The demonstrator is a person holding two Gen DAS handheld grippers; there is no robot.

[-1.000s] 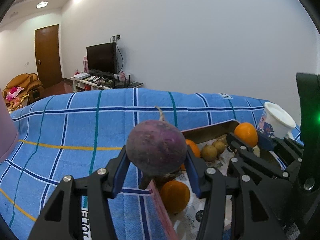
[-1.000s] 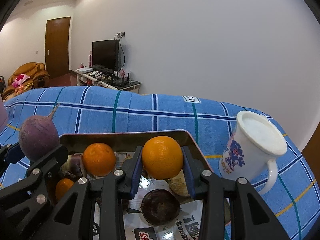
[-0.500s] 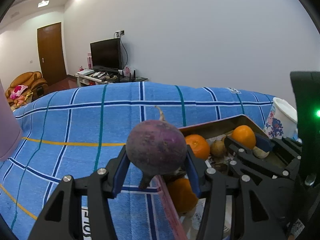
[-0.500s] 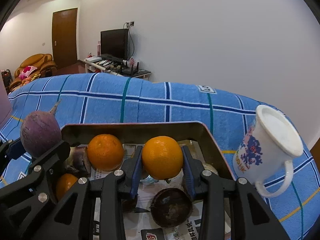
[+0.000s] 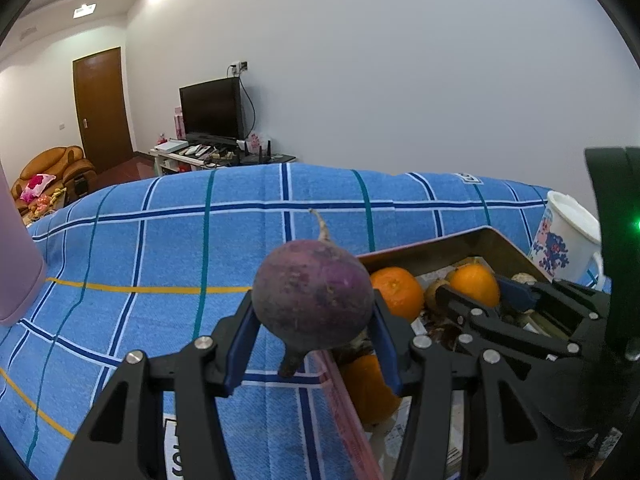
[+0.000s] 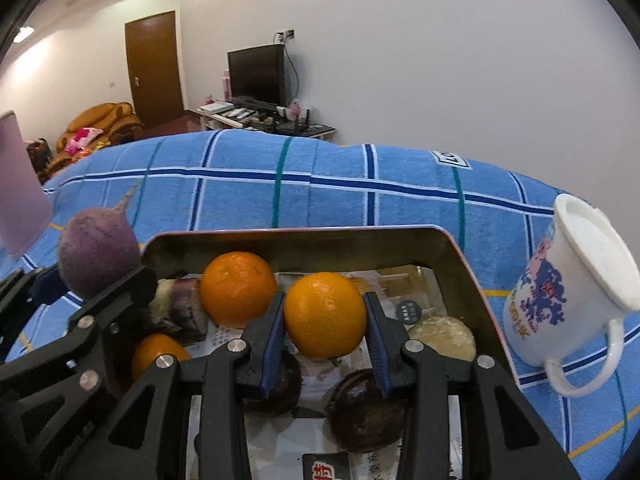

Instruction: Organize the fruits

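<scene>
Blue checked cloth (image 5: 168, 248) covers the work surface, with a white wall, a television (image 5: 211, 109) and a brown door (image 5: 102, 106) behind it. My left gripper (image 5: 312, 316) has its fingers clamped on a purple turnip (image 5: 314, 299), held above the cloth just outside the left rim of the metal tray (image 6: 304, 246). My right gripper (image 6: 325, 316) pinches an orange (image 6: 325, 314) over the tray's middle. From the right wrist I see straight into the tray: a second orange (image 6: 237, 288) near the far wall, a third (image 6: 154, 354) at the left partly behind the left gripper's arm, two dark round fruits (image 6: 366, 408) on printed paper beneath my fingers, and a pale round one (image 6: 442, 338) by the right wall. From the left wrist most of that is hidden; only the tray's near rim, the oranges and a few brownish fruits show. Both views catch the white mug (image 6: 572, 284) with a blue design standing on the cloth just right of the tray. A pink object (image 5: 16, 268) shows at the left edge.
</scene>
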